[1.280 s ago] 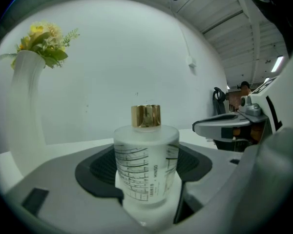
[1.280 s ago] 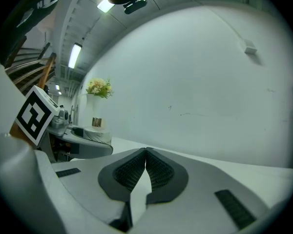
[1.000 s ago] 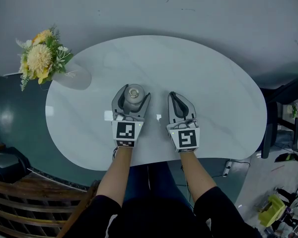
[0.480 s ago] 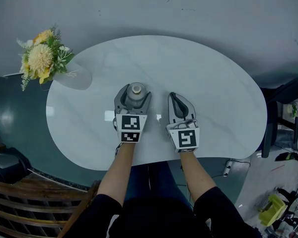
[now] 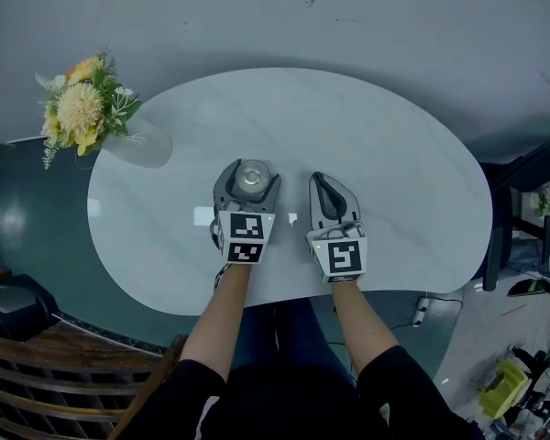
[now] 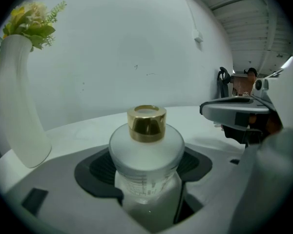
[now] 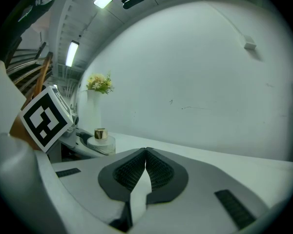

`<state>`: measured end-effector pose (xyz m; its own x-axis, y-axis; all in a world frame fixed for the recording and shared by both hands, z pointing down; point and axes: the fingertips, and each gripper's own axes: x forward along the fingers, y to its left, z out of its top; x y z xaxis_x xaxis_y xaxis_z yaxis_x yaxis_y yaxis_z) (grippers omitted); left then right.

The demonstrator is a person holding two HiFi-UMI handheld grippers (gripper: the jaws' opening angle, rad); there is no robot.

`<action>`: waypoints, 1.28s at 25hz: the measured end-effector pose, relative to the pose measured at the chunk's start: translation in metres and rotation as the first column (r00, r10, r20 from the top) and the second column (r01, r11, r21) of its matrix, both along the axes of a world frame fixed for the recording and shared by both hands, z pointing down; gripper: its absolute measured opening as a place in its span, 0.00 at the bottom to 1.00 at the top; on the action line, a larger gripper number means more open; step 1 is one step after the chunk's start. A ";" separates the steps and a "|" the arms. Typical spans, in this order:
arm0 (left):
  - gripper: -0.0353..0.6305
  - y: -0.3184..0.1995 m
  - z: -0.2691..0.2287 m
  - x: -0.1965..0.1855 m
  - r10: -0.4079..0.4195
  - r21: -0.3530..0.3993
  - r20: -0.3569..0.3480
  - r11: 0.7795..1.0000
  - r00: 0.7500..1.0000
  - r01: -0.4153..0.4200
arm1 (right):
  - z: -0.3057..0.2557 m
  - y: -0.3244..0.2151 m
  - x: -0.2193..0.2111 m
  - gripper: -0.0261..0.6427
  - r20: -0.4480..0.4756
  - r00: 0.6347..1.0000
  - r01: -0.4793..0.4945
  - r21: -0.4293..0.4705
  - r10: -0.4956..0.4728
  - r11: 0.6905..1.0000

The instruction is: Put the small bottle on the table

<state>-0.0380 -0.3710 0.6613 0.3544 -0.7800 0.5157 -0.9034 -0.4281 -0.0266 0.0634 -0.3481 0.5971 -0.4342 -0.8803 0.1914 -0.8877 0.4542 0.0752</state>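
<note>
A small frosted white bottle (image 5: pixel 251 176) with a gold cap (image 6: pixel 146 122) stands upright between the jaws of my left gripper (image 5: pixel 250 171), which is shut on its body (image 6: pixel 146 155). The gripper holds it over the middle of the white oval table (image 5: pixel 394 181). Whether the bottle's base touches the tabletop is hidden. My right gripper (image 5: pixel 319 178) sits just to the right, near the table's front edge. It is shut with nothing between its pads (image 7: pixel 156 169). From the right gripper view the bottle (image 7: pixel 100 136) shows at the left.
A white vase (image 5: pixel 137 143) with yellow and white flowers (image 5: pixel 78 113) stands at the table's far left edge; it also shows in the left gripper view (image 6: pixel 19 101). A wooden chair back (image 5: pixel 64 383) sits at the lower left. Grey floor surrounds the table.
My left gripper has shifted slightly right and toward me, still shut on the bottle. The right gripper has stayed where it was.
</note>
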 end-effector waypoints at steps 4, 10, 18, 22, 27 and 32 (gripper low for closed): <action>0.56 -0.001 -0.001 -0.001 0.001 -0.010 0.014 1.000 1.000 -0.001 | -0.005 -0.001 -0.002 0.07 0.000 1.000 0.000 0.004 0.000 1.000; 0.59 0.009 -0.002 -0.007 -0.007 -0.020 0.017 1.000 1.000 0.007 | -0.016 0.004 -0.006 0.07 0.000 1.000 0.008 0.005 -0.008 1.000; 0.59 0.030 -0.036 -0.021 -0.074 0.049 -0.046 0.996 0.996 0.076 | -0.039 0.015 -0.008 0.07 -0.009 1.000 0.011 0.018 -0.011 1.000; 0.58 0.040 -0.069 -0.031 -0.105 0.120 -0.076 0.986 0.992 0.114 | -0.057 0.019 -0.007 0.07 -0.005 1.000 0.003 0.038 -0.002 0.999; 0.35 0.047 -0.116 -0.041 -0.130 0.215 -0.097 0.965 0.987 0.149 | -0.088 0.025 -0.004 0.07 -0.001 1.000 -0.012 0.081 0.012 0.997; 0.11 0.053 -0.170 -0.043 -0.119 0.319 -0.116 0.936 0.986 0.150 | -0.128 0.030 0.006 0.07 0.017 0.999 -0.043 0.142 0.041 0.989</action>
